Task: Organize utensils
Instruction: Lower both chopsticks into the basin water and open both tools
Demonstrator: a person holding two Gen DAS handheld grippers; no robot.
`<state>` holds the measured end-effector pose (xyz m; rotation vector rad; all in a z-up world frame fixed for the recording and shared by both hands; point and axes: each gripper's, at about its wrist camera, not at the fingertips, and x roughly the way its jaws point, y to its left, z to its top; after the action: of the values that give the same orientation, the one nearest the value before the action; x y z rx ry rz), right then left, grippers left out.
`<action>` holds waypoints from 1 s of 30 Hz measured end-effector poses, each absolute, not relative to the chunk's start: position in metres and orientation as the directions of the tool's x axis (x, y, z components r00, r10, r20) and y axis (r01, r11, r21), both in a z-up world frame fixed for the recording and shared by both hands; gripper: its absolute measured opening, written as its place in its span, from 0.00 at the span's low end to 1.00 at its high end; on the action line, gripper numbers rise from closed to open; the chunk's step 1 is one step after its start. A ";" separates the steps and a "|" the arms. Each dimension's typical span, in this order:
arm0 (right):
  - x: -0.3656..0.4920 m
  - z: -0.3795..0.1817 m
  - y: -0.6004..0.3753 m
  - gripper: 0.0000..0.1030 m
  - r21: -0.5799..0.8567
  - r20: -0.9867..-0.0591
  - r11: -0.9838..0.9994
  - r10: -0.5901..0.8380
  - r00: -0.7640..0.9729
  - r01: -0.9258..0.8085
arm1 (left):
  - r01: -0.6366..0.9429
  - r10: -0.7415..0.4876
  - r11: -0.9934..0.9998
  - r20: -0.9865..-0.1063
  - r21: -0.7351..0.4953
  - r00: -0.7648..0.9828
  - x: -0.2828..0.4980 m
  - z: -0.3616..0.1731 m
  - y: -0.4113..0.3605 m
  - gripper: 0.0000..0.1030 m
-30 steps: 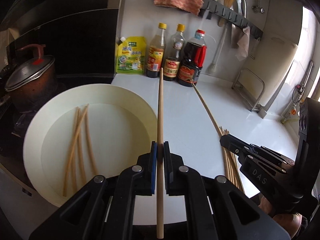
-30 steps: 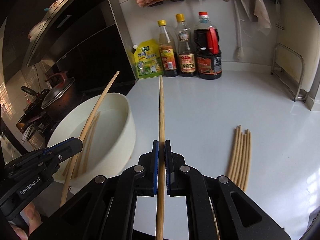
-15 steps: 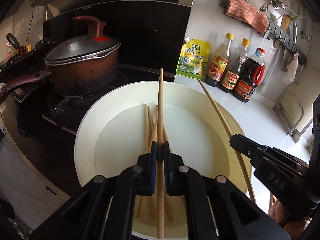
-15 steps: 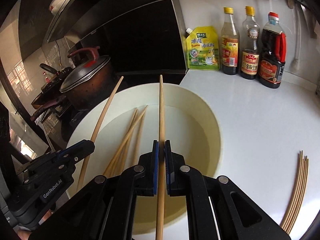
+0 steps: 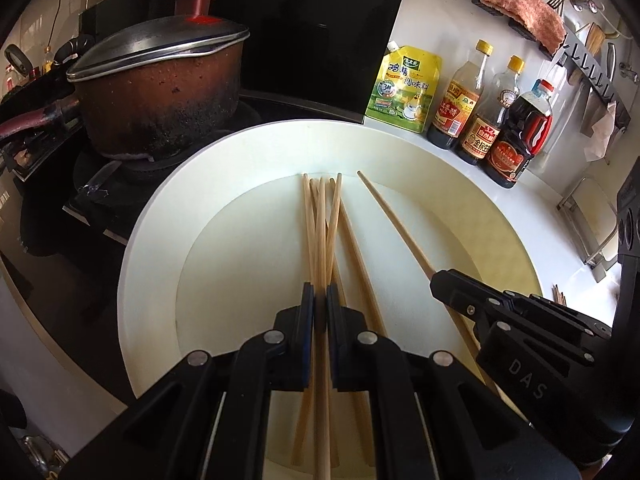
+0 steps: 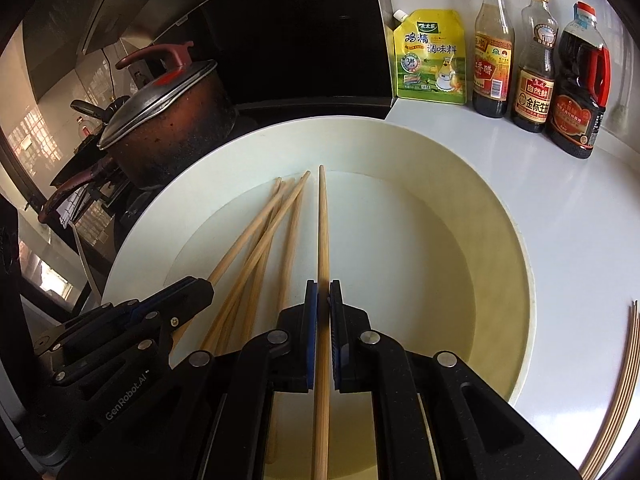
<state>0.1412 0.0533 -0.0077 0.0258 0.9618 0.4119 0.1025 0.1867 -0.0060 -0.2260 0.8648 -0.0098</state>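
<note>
Compared w/ one sec ago, both grippers are now hanging over the white basin [image 5: 152,280] instead of over the white worktop [image 6: 568,216]; the pot and stove, before at the picture edge, are now filling the upper left of both views, and the bottles are sitting further right. The loose bundle of chopsticks on the worktop [image 6: 616,384], before in the middle-right of the right view, is now showing only at the far right edge.

Left gripper [image 5: 320,300]: jaws are pressing shut on one chopstick [image 5: 320,240], which is running straight forward over the basin floor. Right gripper [image 6: 323,296]: jaws also clamped tight on a single chopstick [image 6: 322,224], tip pointing toward the far wall of the basin. In the left view this right gripper [image 5: 436,280] is coming in from the right w/ its chopstick slanting to upper left.

Count: 2 grippers, each w/ 1 chopstick; approx. 4 chopsticks lying in the basin [image 6: 256,248], crossing each other, exact no. hard to tell because they are overlapping. 1 basin. 1 dark red pot w/ metal lid [image 5: 160,92]. 3 sauce bottles [image 6: 534,56] and 1 yellow seasoning pouch [image 6: 430,60] standing in a row at the wall. 1 pink cloth [image 5: 524,0] hanging on the rack.

The chopsticks are looking pale wood, long, thin, narrowing to the tip. The basin is looking round, deep, plain white, standing on the worktop just beside the stove.
</note>
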 end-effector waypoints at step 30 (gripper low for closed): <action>0.108 0.011 0.029 0.10 0.204 -0.763 0.929 0.348 0.545 -0.308 | -0.127 -0.052 0.975 -0.736 -0.185 0.675 0.072 0.012 0.194 0.42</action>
<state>0.1078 0.0291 0.0108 0.0473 0.9146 0.3891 0.0723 0.1938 0.0123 -0.2290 0.8308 0.0429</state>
